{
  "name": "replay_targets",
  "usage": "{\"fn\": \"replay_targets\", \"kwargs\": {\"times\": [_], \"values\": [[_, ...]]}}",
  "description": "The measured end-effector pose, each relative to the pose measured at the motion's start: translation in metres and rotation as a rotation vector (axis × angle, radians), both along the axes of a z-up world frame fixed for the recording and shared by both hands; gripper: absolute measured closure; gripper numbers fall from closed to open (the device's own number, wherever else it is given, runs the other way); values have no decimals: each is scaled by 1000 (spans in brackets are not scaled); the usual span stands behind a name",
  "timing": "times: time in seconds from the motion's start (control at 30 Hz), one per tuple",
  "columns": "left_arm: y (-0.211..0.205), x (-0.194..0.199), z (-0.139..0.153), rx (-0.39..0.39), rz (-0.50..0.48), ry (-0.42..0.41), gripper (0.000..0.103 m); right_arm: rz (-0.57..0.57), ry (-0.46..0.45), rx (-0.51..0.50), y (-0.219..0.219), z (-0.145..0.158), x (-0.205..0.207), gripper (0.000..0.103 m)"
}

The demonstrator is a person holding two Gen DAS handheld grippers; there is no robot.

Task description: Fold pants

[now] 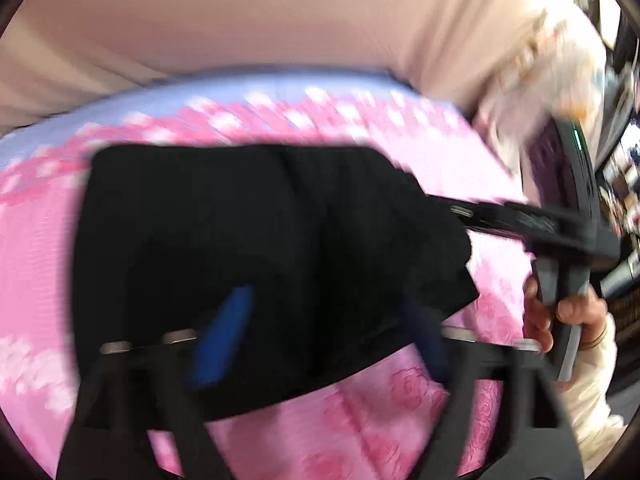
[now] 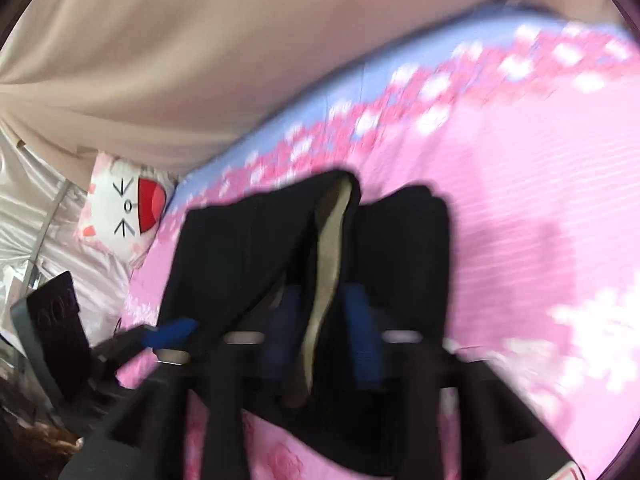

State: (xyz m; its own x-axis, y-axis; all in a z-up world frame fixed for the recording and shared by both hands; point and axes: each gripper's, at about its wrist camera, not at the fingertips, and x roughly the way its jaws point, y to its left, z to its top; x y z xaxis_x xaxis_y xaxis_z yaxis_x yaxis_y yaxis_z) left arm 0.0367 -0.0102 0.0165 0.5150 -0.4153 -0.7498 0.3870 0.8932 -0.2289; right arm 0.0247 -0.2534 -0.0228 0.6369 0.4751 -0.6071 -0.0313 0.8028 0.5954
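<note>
Nearest the left wrist camera, the left tool [image 1: 324, 328] stands released, its blue fingertips [image 1: 224, 332] spread wide over the near edge of the black pants [image 1: 240, 232] with no cloth pinched between them. In the right wrist view the right tool [image 2: 320, 320] is also spread, and a ridge of cloth showing its tan lining [image 2: 326, 264] rises between the blue pads; motion blur leaves it unclear whether they touch it, but they do not look pressed on it. The pants lie in a compact dark stack on the pink flowered bedspread [image 1: 400, 408], filling the middle of the left view, with the right tool's fingers reaching its edge from about 3 o'clock and the person's hand [image 1: 560, 312] behind them. Judged from this, a fold has just been laid and let go. The next move probably calls for flattening that raised ridge and squaring the edges. Farther off, at 9 o'clock in the right view, sits a white cat-face cushion [image 2: 120, 208], and beyond the bed a beige curtain [image 1: 280, 20].
</note>
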Motion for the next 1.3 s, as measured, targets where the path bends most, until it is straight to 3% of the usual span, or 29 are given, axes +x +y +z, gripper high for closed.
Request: {"fn": "replay_targets", "kwargs": {"times": [0.07,0.17,0.27,0.37,0.43,0.47,0.5,0.53,0.6,0.87,1.03,1.13,1.23,1.27,1.3], "values": [[28,-12,20,13,71,-82,15,20,-45,51,-4,8,-13,31],[60,-18,35,44,182,-126,14,84,-3,166,0,-1,-10,31],[75,-13,32,112,279,-126,13,102,63,166,14,-18,0,31],[76,0,15,217,345,-104,13,103,40,147,29,-17,-2,33],[74,7,1,288,372,-78,13,97,32,79,41,-15,0,40],[78,8,-3,305,374,-74,13,104,35,44,48,-14,2,50],[75,10,-8,316,375,-71,13,101,35,22,52,-14,4,69],[76,12,-11,323,376,-66,13,97,37,2,56,-13,6,79],[71,16,-17,346,378,-61,13,92,32,-22,59,-11,7,84],[63,19,-17,382,388,-68,13,80,-29,-80,66,8,-3,87],[64,12,-5,354,376,-92,13,23,-100,-67,44,31,-22,87],[68,6,4,296,363,-105,6,-46,-105,-82,18,32,-40,87],[78,7,-2,240,366,-69,6,-80,11,-74,-6,-9,-40,73],[83,12,-10,223,374,-34,6,-83,44,-67,-8,-22,-38,61],[88,15,-16,205,389,4,6,-95,59,-46,-10,-34,-38,56]]}}
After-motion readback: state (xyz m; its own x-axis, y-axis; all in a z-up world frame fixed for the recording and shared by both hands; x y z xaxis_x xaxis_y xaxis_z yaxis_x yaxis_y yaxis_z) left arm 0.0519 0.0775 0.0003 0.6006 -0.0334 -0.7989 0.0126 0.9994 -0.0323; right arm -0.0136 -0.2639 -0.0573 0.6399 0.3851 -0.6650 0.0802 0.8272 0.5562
